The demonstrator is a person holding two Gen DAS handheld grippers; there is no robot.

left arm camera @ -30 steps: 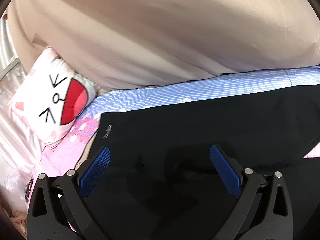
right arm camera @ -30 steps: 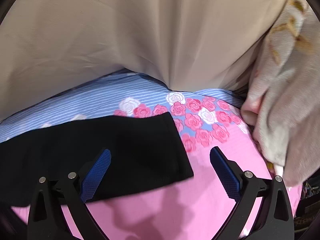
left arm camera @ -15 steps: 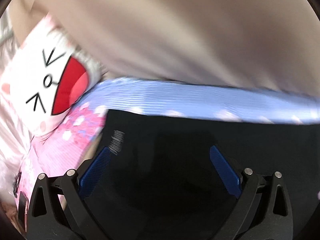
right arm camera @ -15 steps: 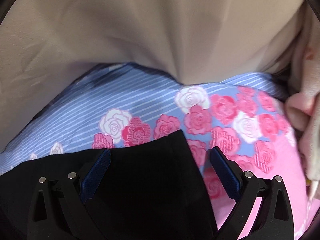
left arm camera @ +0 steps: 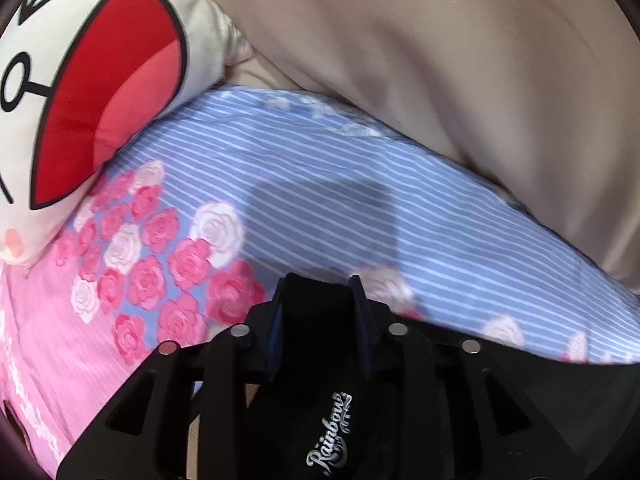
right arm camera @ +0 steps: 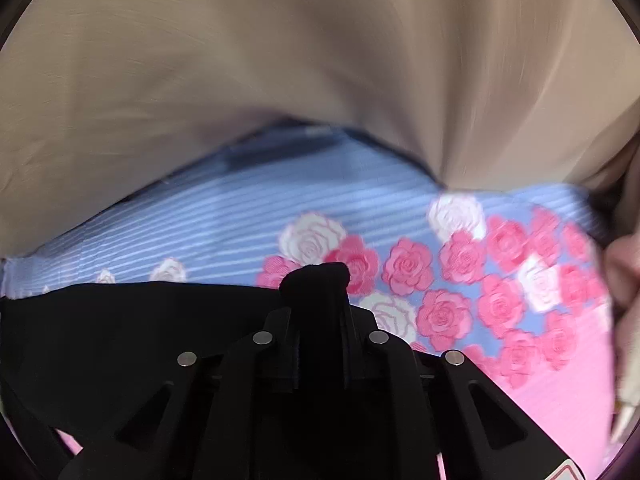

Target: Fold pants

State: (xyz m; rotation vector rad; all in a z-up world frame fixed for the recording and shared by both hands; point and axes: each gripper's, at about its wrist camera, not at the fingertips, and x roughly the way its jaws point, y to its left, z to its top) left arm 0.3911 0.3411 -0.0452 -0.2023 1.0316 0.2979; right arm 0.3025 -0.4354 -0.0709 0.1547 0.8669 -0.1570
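I see a bedsheet (left arm camera: 320, 208) with blue stripes and pink roses. A beige quilt (right arm camera: 320, 60) lies behind it. A cartoon-face pillow (left arm camera: 80, 92) rests at its left end.

Pants (left arm camera: 540, 396): one pair, black.
Grippers: two, left gripper (left arm camera: 318, 312) and right gripper (right arm camera: 318, 320).
Cartoon-face pillow (left arm camera: 80, 92): one, left of the pants.
Rose-print bed sheet (left arm camera: 320, 208): one, beneath the pants.
Beige quilt (left arm camera: 460, 80): one, beyond the pants.

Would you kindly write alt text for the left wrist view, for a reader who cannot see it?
The left claw is shut on a bunched edge of black pants, seen over a bedsheet striped blue with pink roses. A cartoon-face pillow lies at upper left, and a beige blanket fills the top.
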